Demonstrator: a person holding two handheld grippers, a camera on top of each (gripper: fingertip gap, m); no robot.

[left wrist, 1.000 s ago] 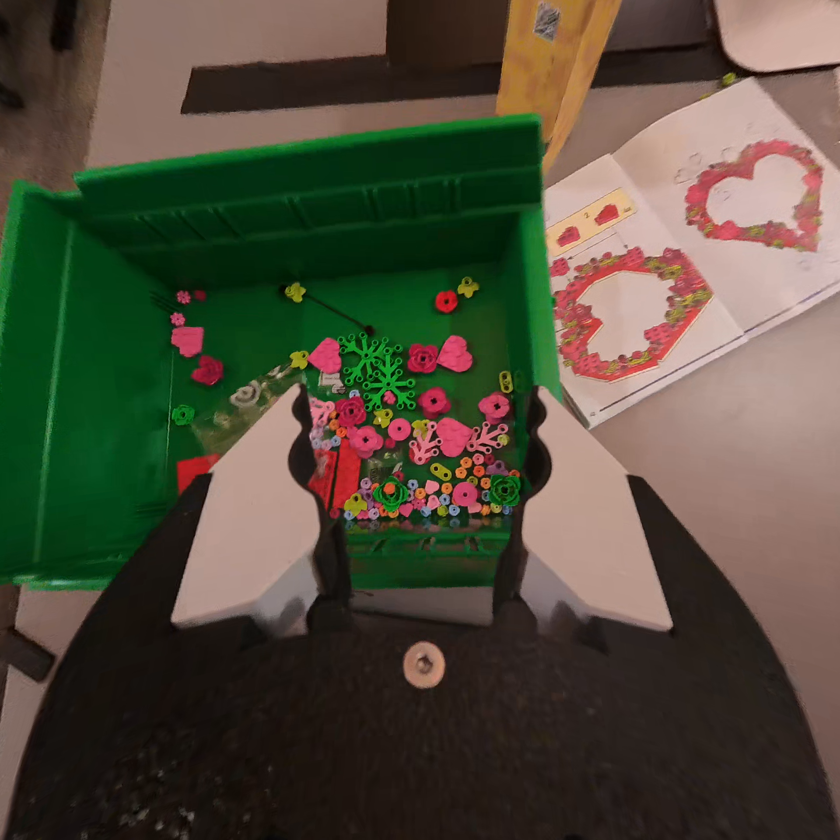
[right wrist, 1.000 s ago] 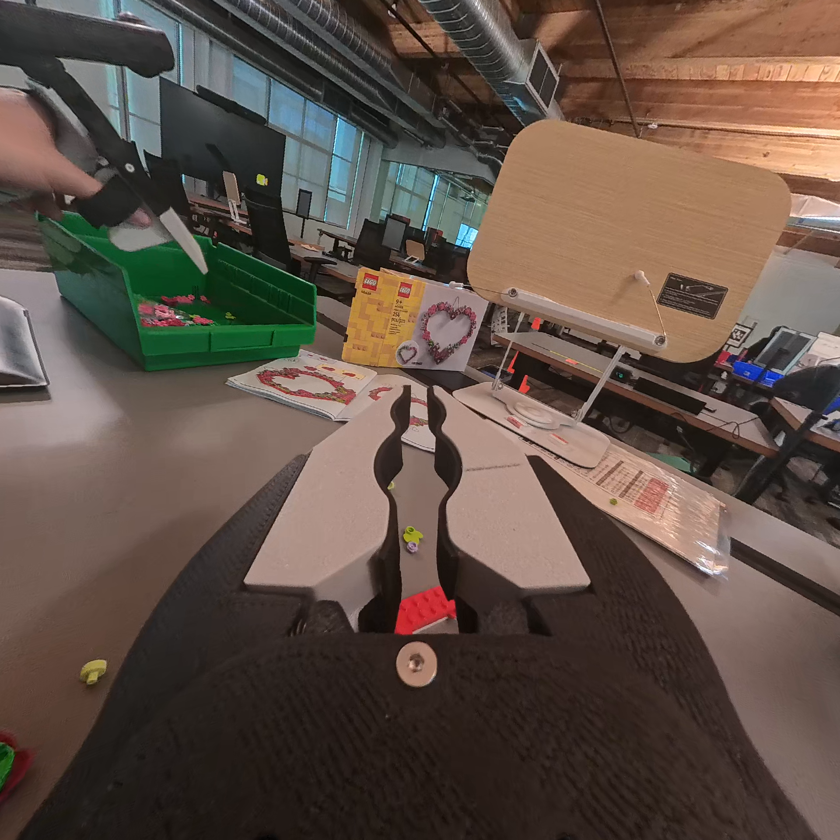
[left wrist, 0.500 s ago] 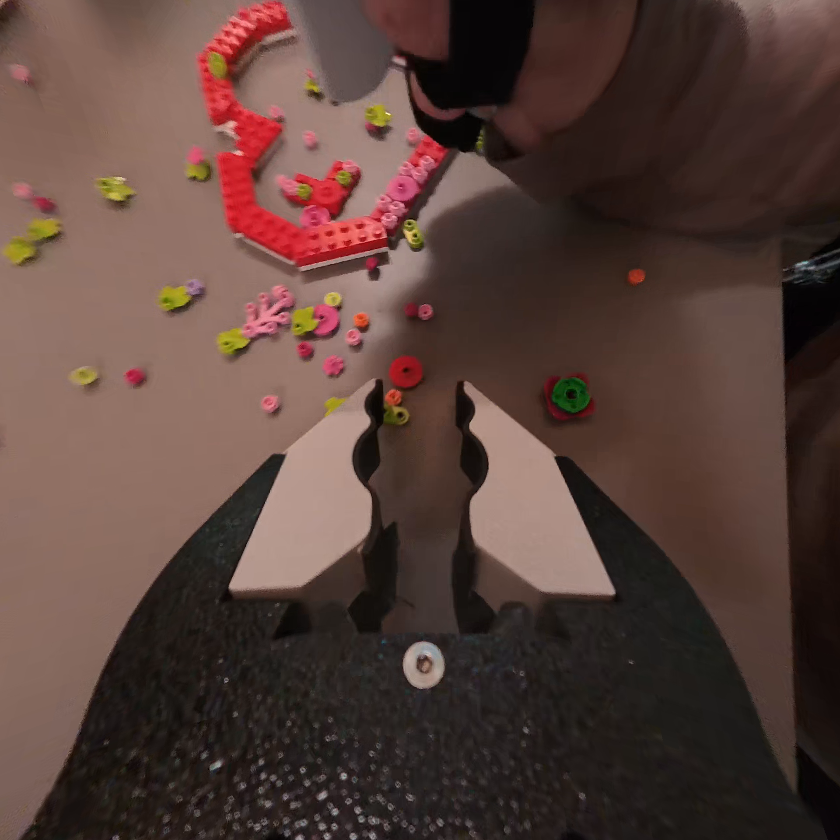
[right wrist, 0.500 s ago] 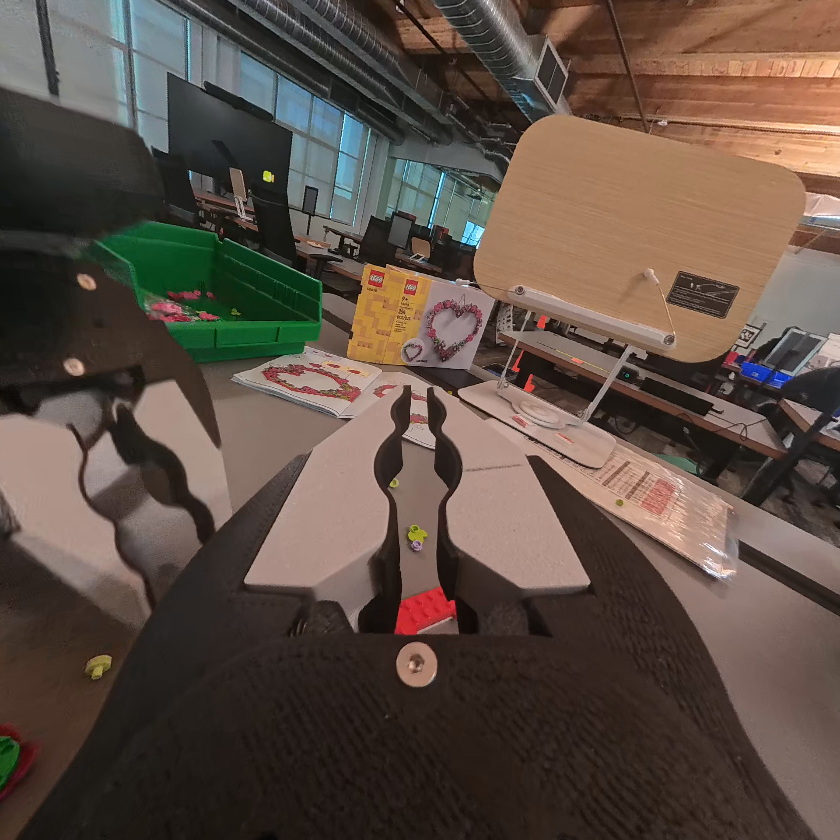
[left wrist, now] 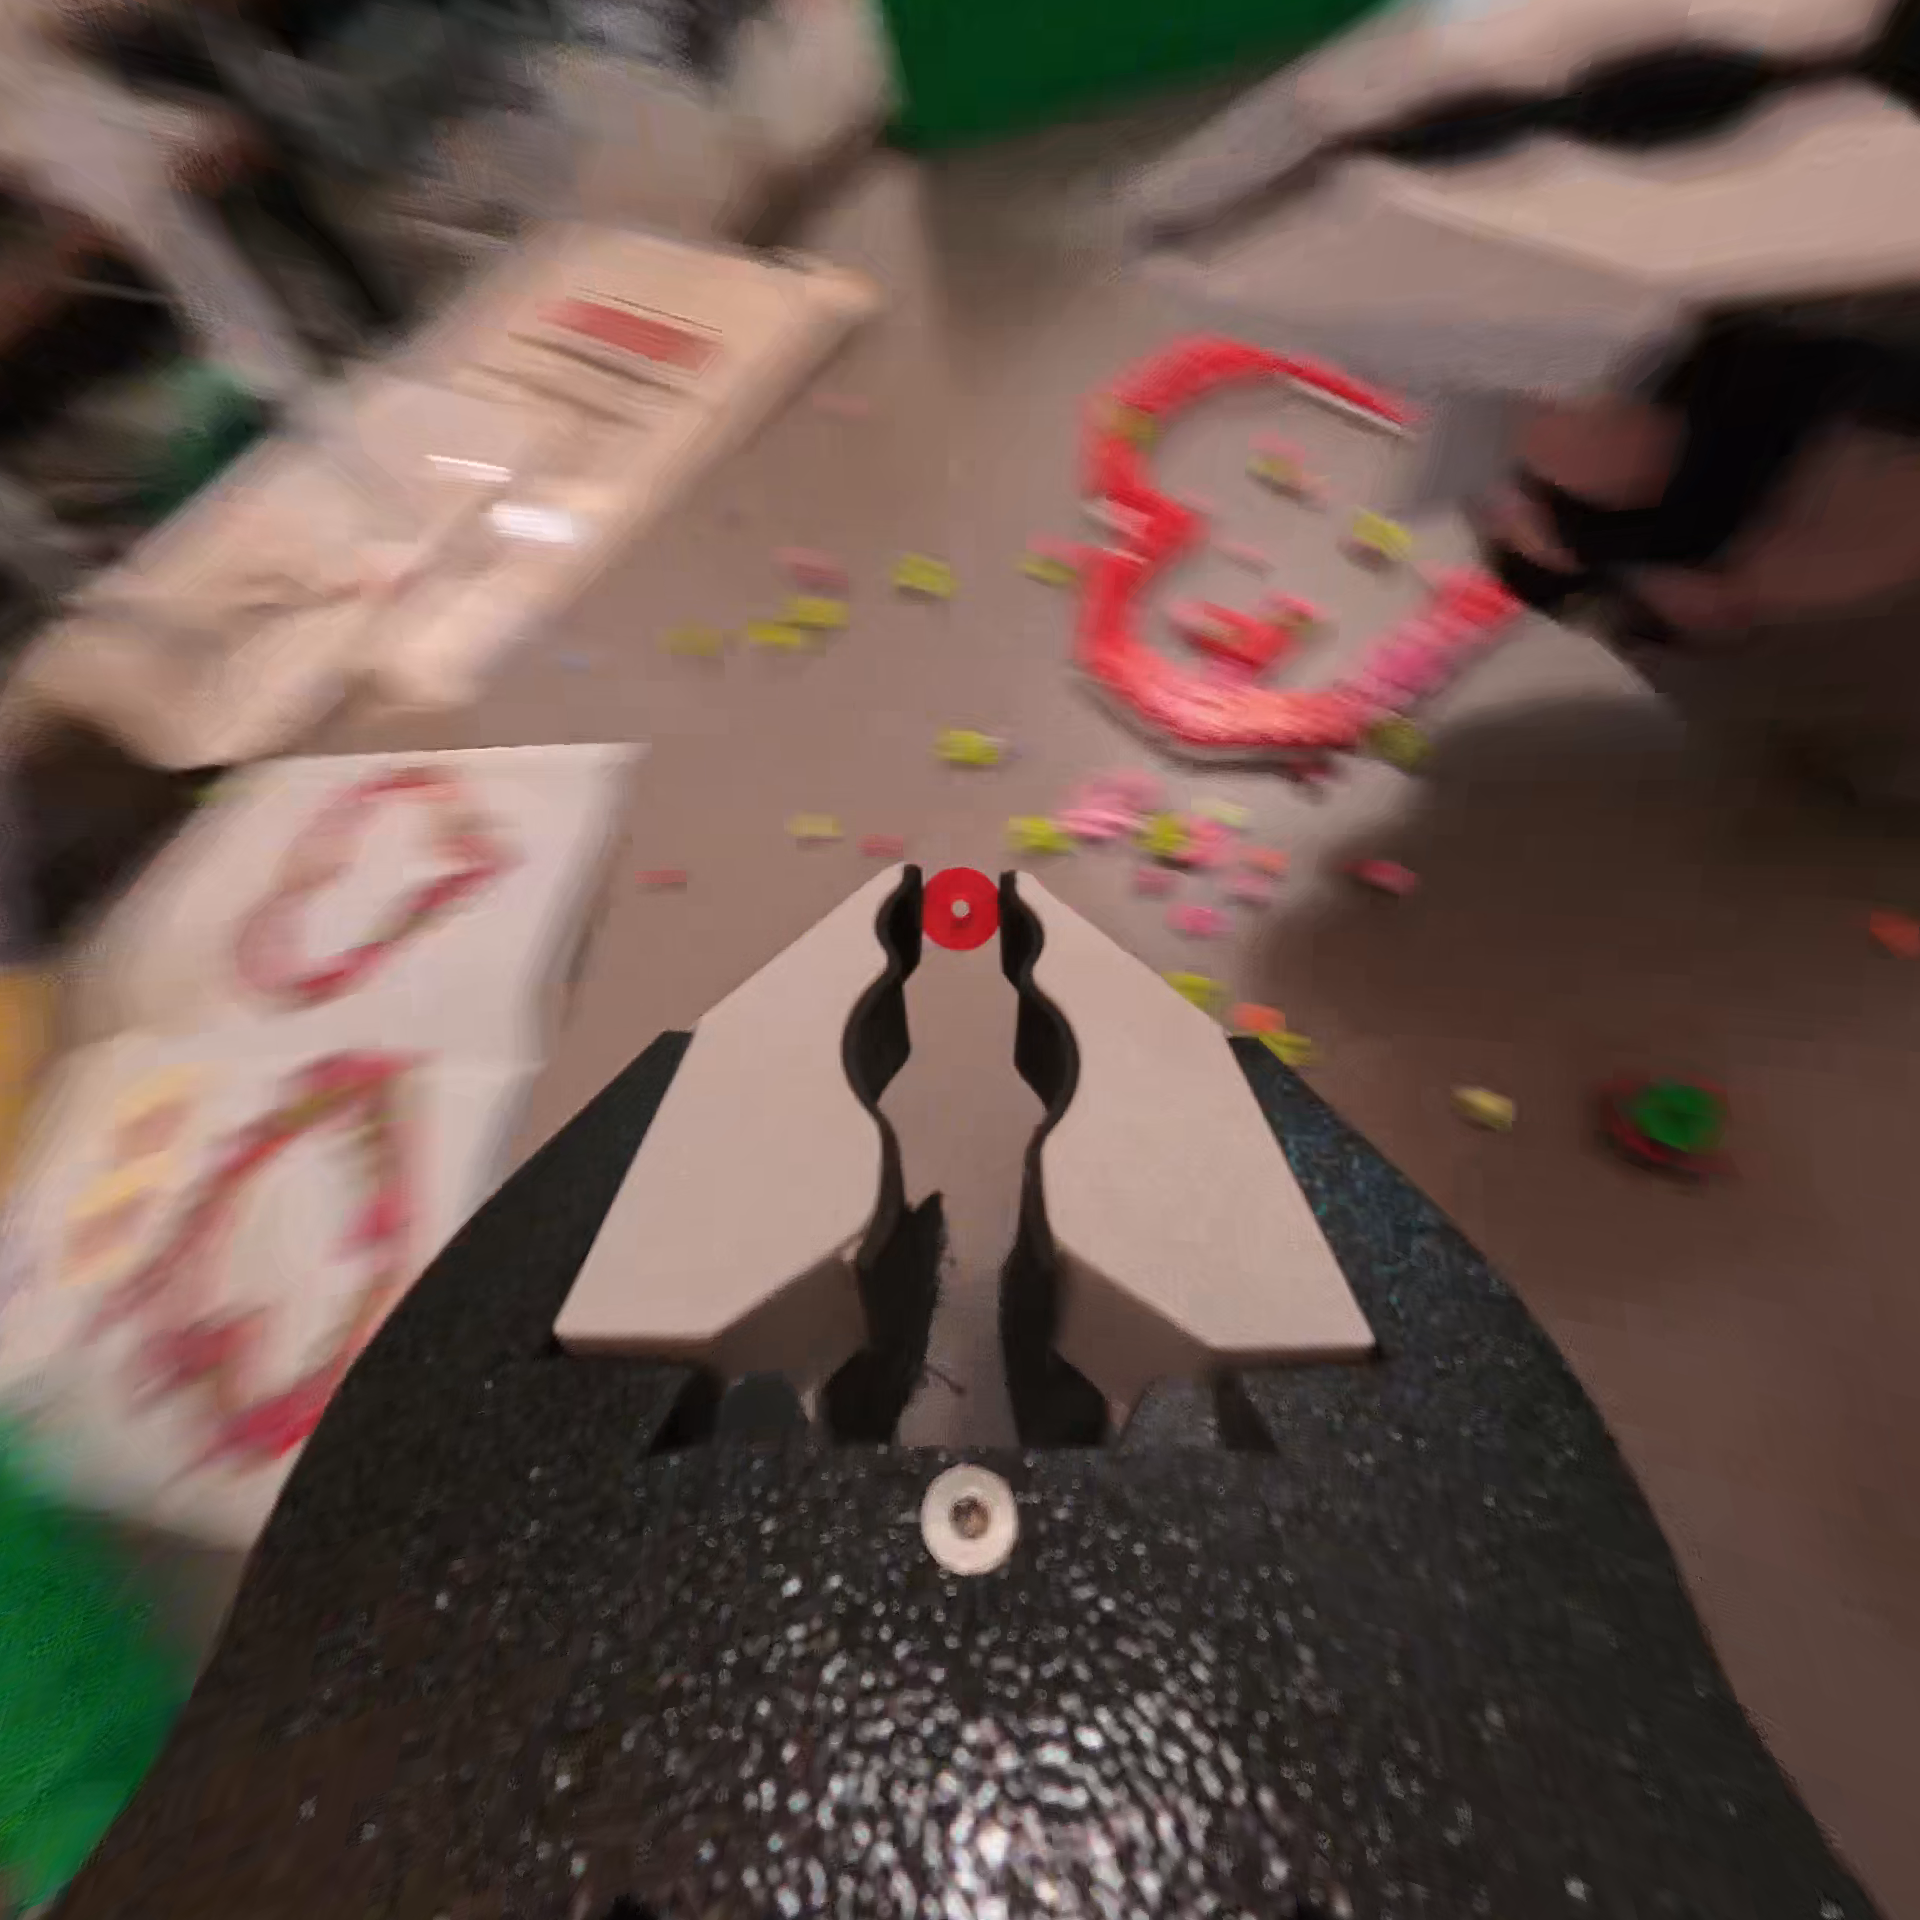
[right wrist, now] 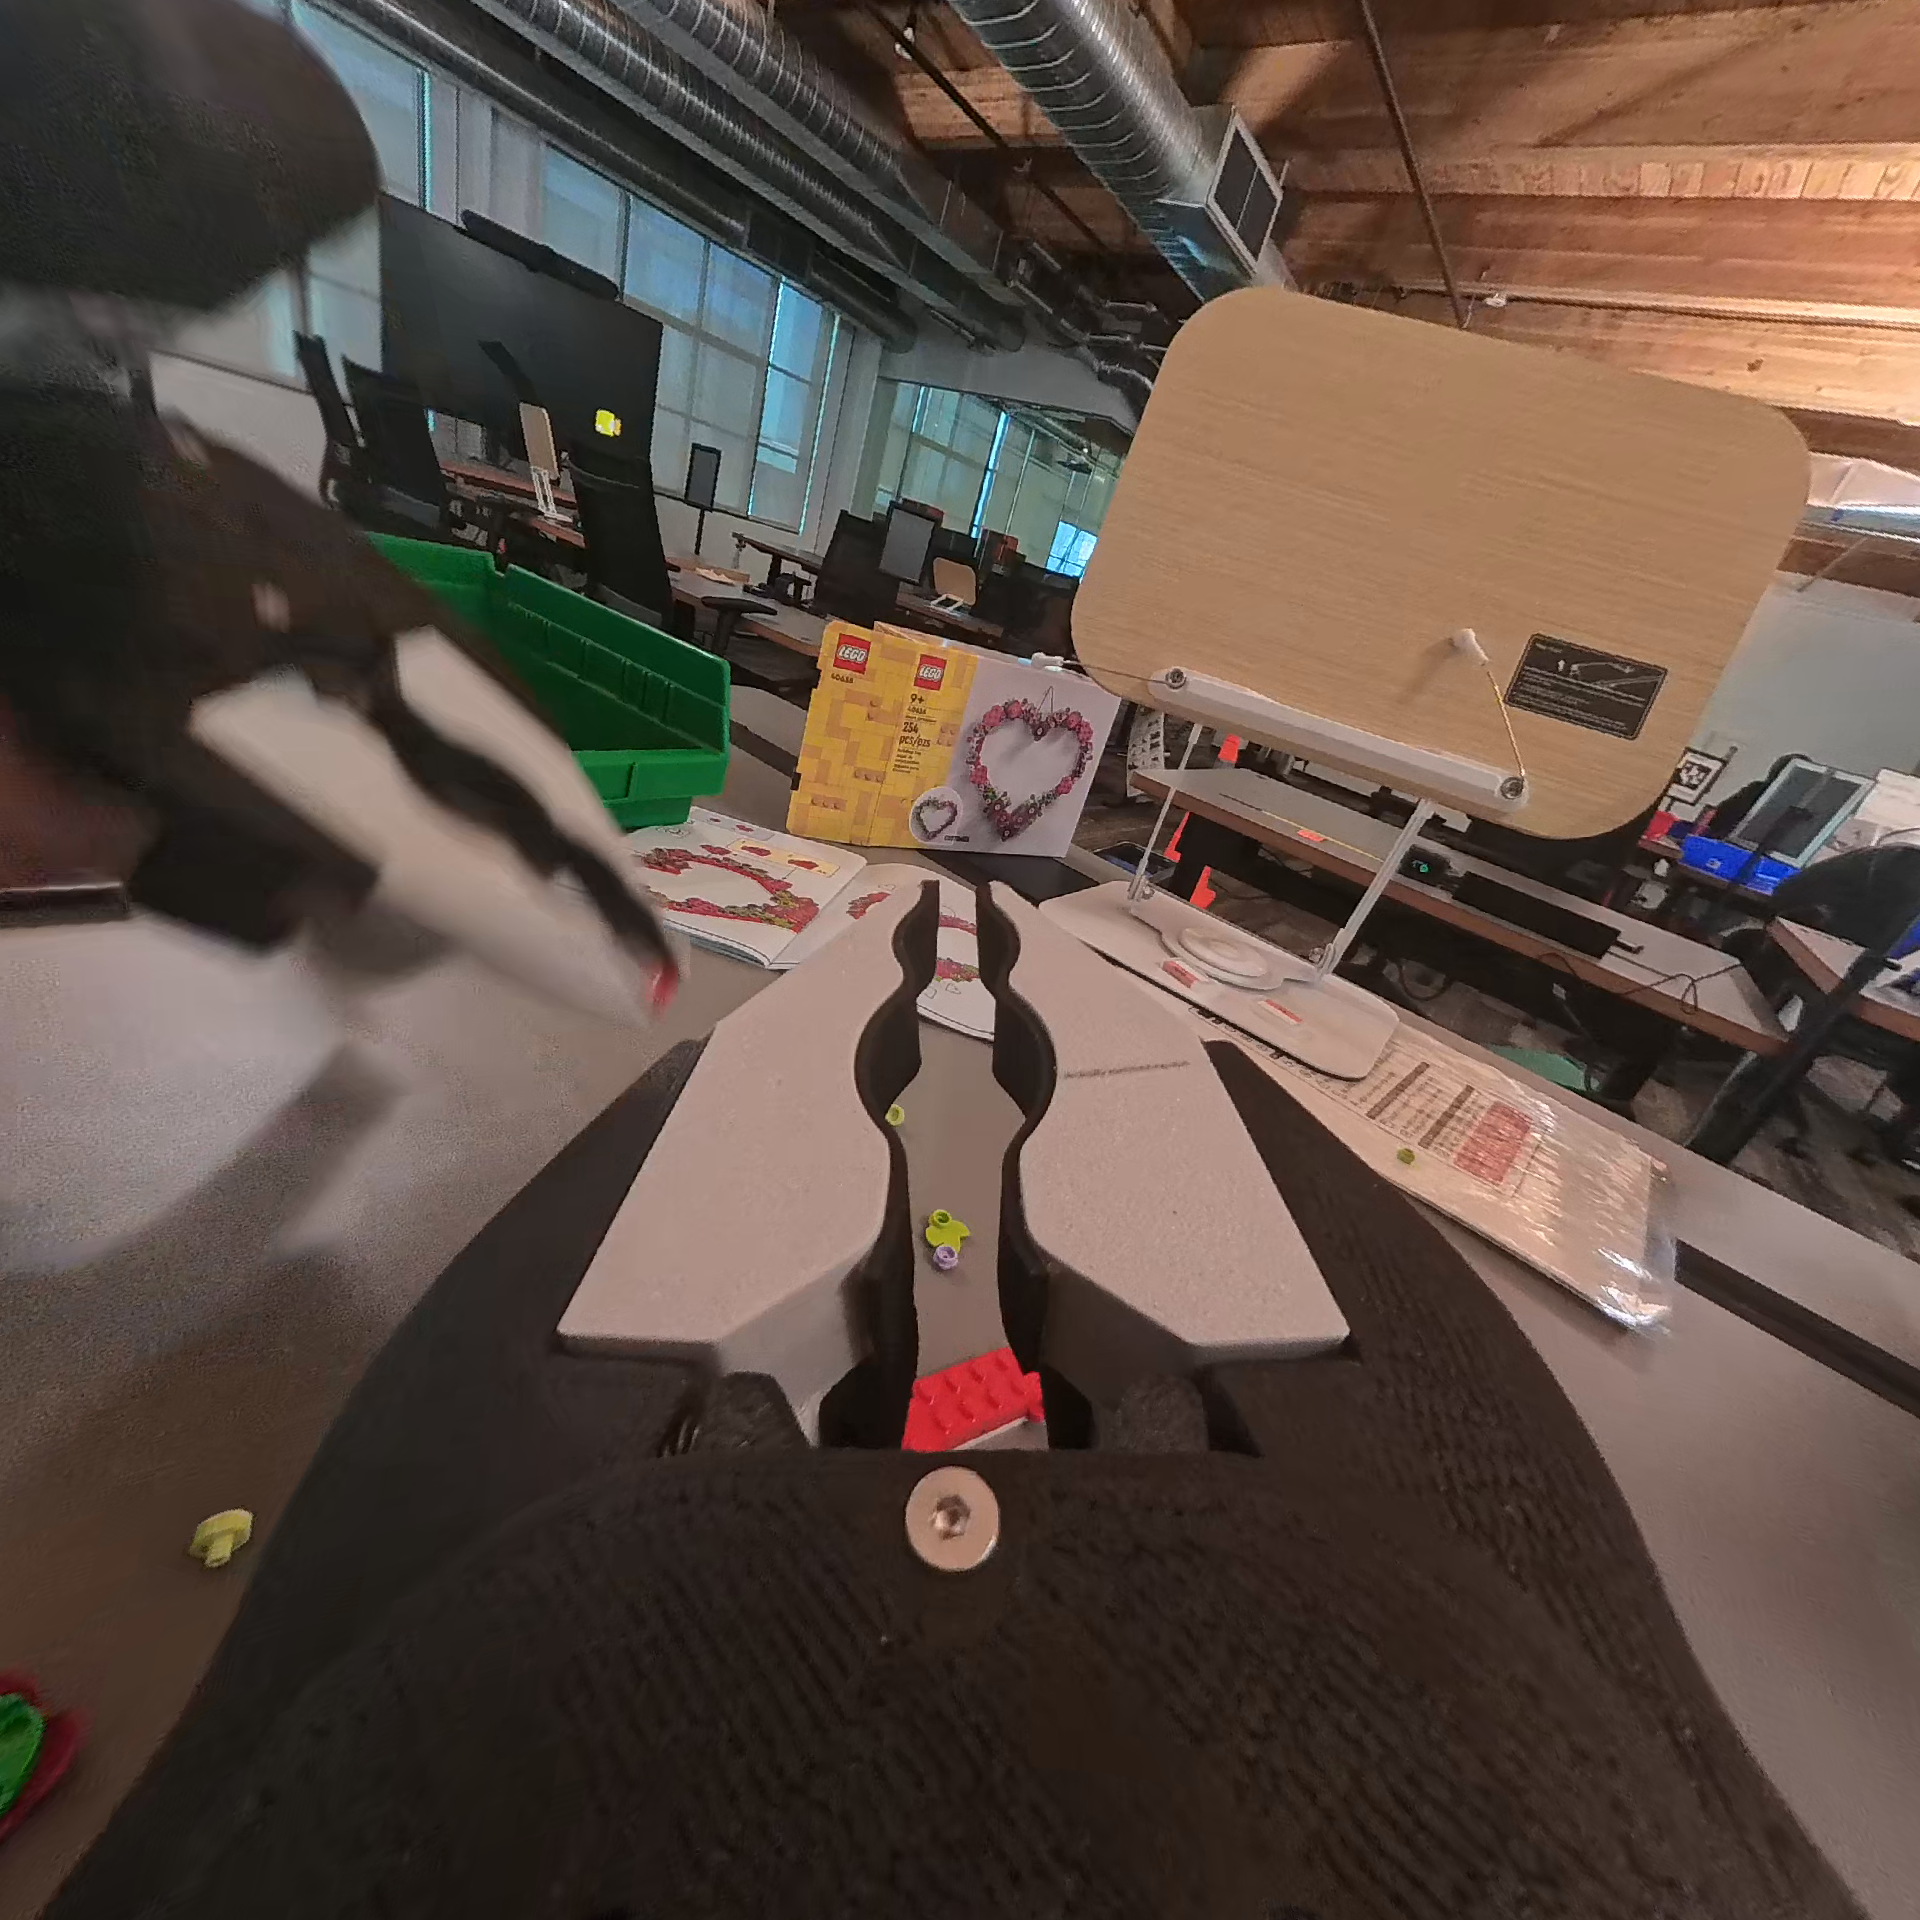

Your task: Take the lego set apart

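Observation:
My left gripper (left wrist: 961, 883) is shut on a small red round piece (left wrist: 958, 909) at its fingertips, above the table. It also shows blurred in the right wrist view (right wrist: 649, 977), where the red piece (right wrist: 662, 979) is at its tip. The red heart-shaped lego frame (left wrist: 1174, 686) lies on the table ahead, with many small pink and lime pieces (left wrist: 1122, 831) around it. My right gripper (right wrist: 956, 894) has its jaws a narrow gap apart, and a red studded plate (right wrist: 971, 1397) of the frame sits between the fingers at their base.
A green bin (right wrist: 623, 686) stands at the back left. The open instruction booklet (right wrist: 748, 883), the yellow set box (right wrist: 935, 748), a wooden book stand (right wrist: 1434, 561) and a bagged sheet (right wrist: 1486, 1143) lie beyond. A green and red flower piece (left wrist: 1673, 1117) lies at the right. My right fingertips sit around 10 cm from my left ones.
My left gripper left the green bin, came down to the loose pieces, closed on the red round piece and is now swinging with it. The right gripper has stayed still.

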